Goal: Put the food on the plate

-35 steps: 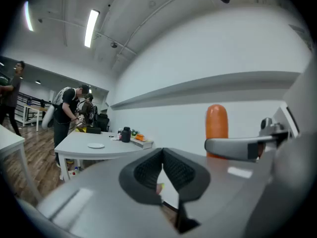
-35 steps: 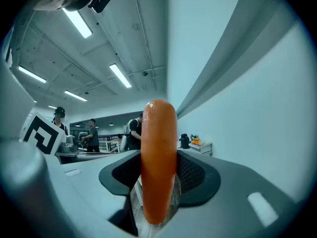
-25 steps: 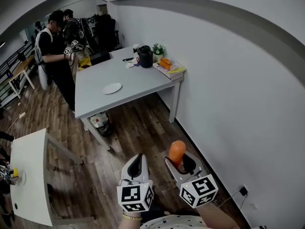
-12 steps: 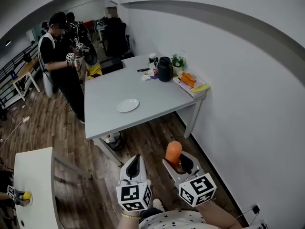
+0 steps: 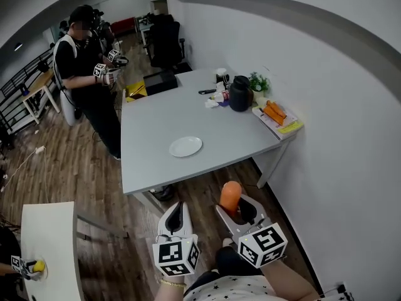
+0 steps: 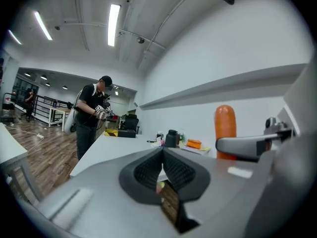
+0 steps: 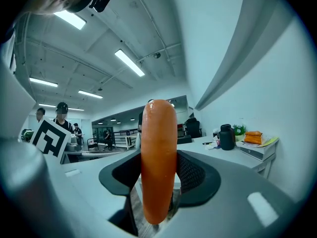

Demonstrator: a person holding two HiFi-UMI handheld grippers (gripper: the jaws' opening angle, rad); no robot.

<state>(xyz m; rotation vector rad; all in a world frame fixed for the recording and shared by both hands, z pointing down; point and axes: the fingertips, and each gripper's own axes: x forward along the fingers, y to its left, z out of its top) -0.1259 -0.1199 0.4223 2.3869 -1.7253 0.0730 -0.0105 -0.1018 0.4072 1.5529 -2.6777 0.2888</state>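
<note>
My right gripper is shut on an orange sausage, which stands upright between its jaws. The sausage also shows at the right of the left gripper view. My left gripper is shut with nothing in it. Both grippers hang over the wooden floor, short of the grey table. A small white plate lies empty on that table, near its front half.
At the table's far right stand a black jug, a small plant and an orange pack on papers. A person in black stands at the table's left side, holding grippers. A white table is at the lower left.
The grey table and plate have come closer and shifted right in the head view. The grippers keep their pose, the right one still holding the sausage.
</note>
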